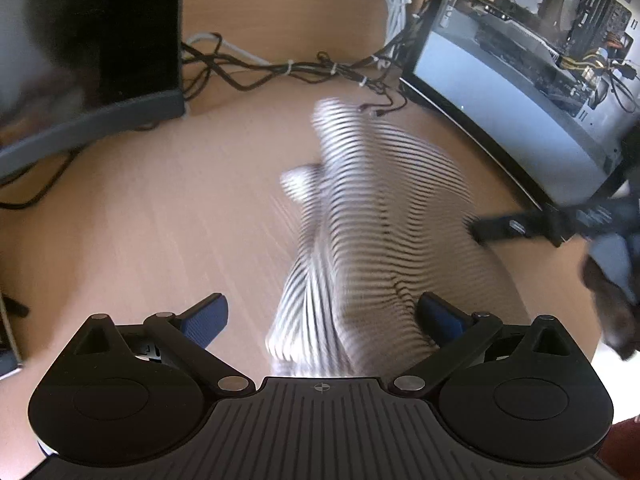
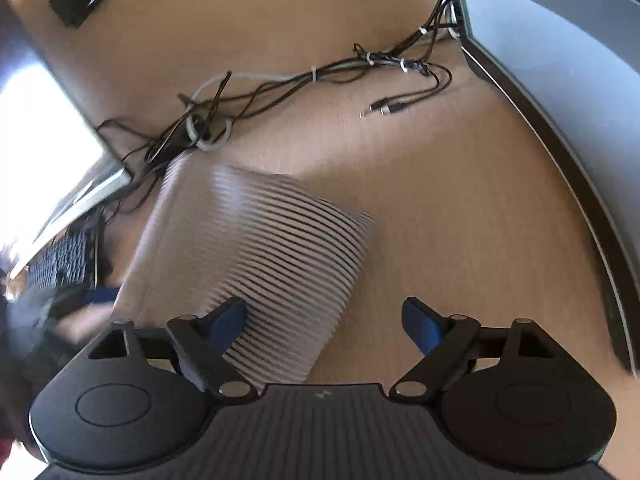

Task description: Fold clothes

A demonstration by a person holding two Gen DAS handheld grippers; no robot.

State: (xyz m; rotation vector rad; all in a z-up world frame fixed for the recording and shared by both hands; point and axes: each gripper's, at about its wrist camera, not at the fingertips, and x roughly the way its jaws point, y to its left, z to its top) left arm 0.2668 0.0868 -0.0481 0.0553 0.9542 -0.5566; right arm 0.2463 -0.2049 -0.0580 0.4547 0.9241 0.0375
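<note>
A black-and-white striped garment (image 1: 360,216) lies bunched and twisted on the wooden desk (image 1: 160,208), blurred by motion. My left gripper (image 1: 322,312) is open above its near end, with the cloth between the blue pads but not pinched. In the right wrist view the same garment (image 2: 280,260) lies as a folded slab on the desk. My right gripper (image 2: 324,320) is open, its left pad (image 2: 228,322) over the garment's near edge and its right pad over bare wood. The right gripper also shows in the left wrist view (image 1: 520,228), at the garment's right side.
A tangle of black and white cables (image 1: 288,68) runs across the back of the desk. A monitor base (image 1: 92,116) stands at the back left, an open computer case (image 1: 540,40) at the back right. A keyboard (image 2: 60,260) lies left of the garment.
</note>
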